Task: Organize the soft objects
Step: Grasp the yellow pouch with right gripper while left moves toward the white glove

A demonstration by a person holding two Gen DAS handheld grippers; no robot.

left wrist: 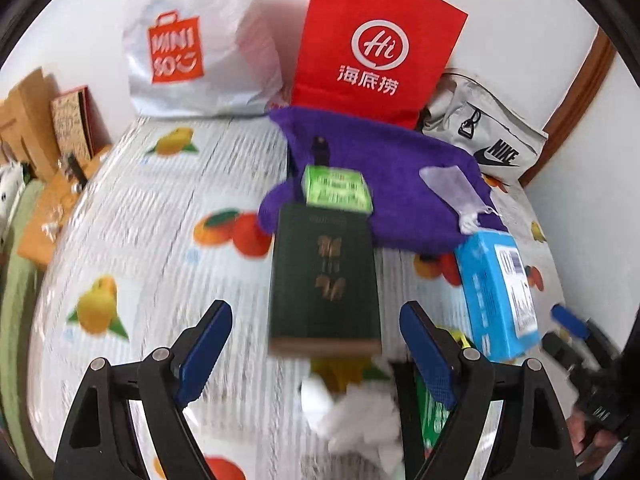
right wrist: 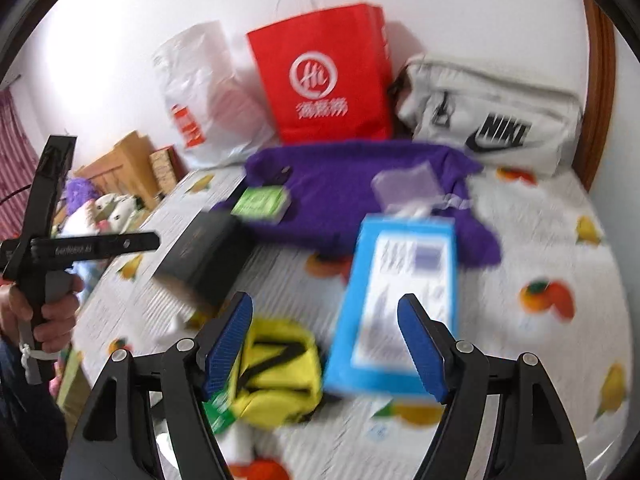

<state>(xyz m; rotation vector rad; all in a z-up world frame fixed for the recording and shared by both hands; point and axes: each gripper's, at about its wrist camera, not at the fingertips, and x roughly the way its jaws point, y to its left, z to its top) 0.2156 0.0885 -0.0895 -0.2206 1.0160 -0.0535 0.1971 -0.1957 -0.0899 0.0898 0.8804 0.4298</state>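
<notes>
Both views are smearing a little, so fine print is staying unreadable. The surface is a bed or table dressed in a white ribbed cover (left wrist: pixel 168 216) printed with oranges and lemons, and it is running back to a plain white wall (left wrist: pixel 520 8) with a wooden frame (right wrist: pixel 600 80) curving up at the right edge. Leaning against that wall are a white plastic shopping bag (left wrist: pixel 192 40), a red paper bag (left wrist: pixel 372 48) standing upright with its handles up, and a grey waist bag (right wrist: pixel 492 120) lying on its side. Off the left edge, cardboard boxes (right wrist: pixel 120 164) and plush toys (right wrist: pixel 108 208) are crowding together.

The purple cloth (left wrist: pixel 400 176) is lying spread on the cover just in front of the red bag, its long axis running across the view from upper left to lower right. A small green packet (left wrist: pixel 336 188) and a translucent pouch (left wrist: pixel 456 188) are sitting on it. A dark green book (left wrist: pixel 324 276) is overlapping its near edge, spine running away from the camera, and a blue box (right wrist: pixel 396 304) is lying just beside its near right corner. Nearer still, a yellow pouch (right wrist: pixel 276 368) is resting on the cover, below the right tongs.

The left gripper (left wrist: pixel 316 356) is hanging spread wide with nothing pinched. The right gripper (right wrist: pixel 326 344) is spread too, empty.
</notes>
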